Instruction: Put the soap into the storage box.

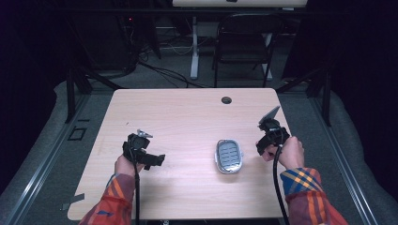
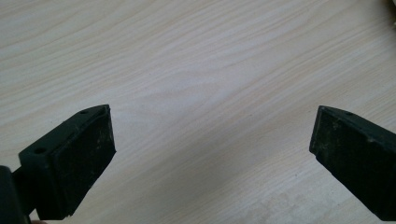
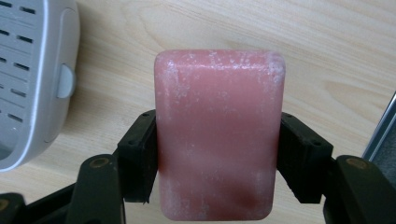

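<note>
Soap bar [image 3: 219,135] clamped in right tongs [image 3: 219,163], hand [image 1: 288,152] raised above table [image 1: 187,117].

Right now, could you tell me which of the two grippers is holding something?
The right gripper: its jaws are shut on a pink soap bar. The left gripper has its jaws wide apart over bare table.

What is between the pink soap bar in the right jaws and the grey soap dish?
Nothing visible. The soap bar, held by the right gripper, has bare table between it and the soap dish.
</note>
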`<control>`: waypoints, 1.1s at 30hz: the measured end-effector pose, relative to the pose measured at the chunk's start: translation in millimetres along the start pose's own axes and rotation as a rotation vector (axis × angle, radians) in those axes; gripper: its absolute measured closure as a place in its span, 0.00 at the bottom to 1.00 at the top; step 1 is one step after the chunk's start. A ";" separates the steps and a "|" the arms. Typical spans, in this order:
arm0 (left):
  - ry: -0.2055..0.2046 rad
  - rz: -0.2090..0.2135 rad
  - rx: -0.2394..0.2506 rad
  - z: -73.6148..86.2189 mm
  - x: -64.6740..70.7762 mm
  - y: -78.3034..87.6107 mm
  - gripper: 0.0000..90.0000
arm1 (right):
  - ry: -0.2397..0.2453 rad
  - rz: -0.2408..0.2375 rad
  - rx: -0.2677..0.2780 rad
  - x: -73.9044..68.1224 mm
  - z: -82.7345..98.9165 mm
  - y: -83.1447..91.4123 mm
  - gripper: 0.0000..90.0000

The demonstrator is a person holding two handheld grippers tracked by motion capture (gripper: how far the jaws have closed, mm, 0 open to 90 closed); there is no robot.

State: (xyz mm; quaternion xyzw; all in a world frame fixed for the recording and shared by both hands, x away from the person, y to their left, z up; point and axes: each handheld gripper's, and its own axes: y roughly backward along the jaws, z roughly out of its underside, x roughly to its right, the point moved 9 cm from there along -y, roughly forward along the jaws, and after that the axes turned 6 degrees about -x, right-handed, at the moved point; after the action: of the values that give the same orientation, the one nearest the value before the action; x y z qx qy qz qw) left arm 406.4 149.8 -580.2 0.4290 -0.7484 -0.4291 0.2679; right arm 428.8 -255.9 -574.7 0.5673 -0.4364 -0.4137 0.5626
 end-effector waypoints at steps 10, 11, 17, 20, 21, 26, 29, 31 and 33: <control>-0.008 -0.001 -0.005 -0.1 0.8 -1.0 0.00 | 0.014 0.013 -0.003 -5.8 -2.7 8.3 0.41; -0.007 0.000 -0.006 0.1 0.7 -1.0 0.00 | 0.014 0.013 -0.003 -5.8 -2.7 8.3 0.41; -0.008 -0.004 -0.005 0.0 1.0 -1.3 0.00 | 0.019 0.017 0.007 -10.6 -5.4 14.7 0.41; -0.009 -0.005 -0.005 0.1 0.9 -1.3 0.00 | 0.028 0.026 0.005 -12.4 -6.0 18.2 0.41; -0.010 -0.005 -0.006 0.0 1.0 -1.3 0.00 | 0.035 0.023 0.009 -14.5 -7.1 20.0 0.41; -0.011 -0.003 -0.007 0.1 1.3 -1.5 0.00 | 0.045 0.025 0.013 -19.5 -10.1 24.3 0.41; -0.012 -0.007 -0.005 0.0 1.3 -1.7 0.00 | 0.051 0.022 0.016 -22.9 -12.2 26.4 0.41; -0.015 -0.008 -0.004 -0.2 1.3 -1.5 0.00 | 0.056 0.021 0.015 -24.2 -12.7 27.0 0.41; -0.017 -0.005 -0.003 -0.4 1.7 -1.1 0.00 | 0.066 0.029 0.010 -26.1 -13.2 27.7 0.41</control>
State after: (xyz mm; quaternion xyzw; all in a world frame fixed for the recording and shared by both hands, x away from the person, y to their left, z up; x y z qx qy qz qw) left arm 406.3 147.9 -581.0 0.4266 -0.7491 -0.4345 0.2609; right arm 433.5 -226.8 -547.3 0.5769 -0.4278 -0.3847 0.5798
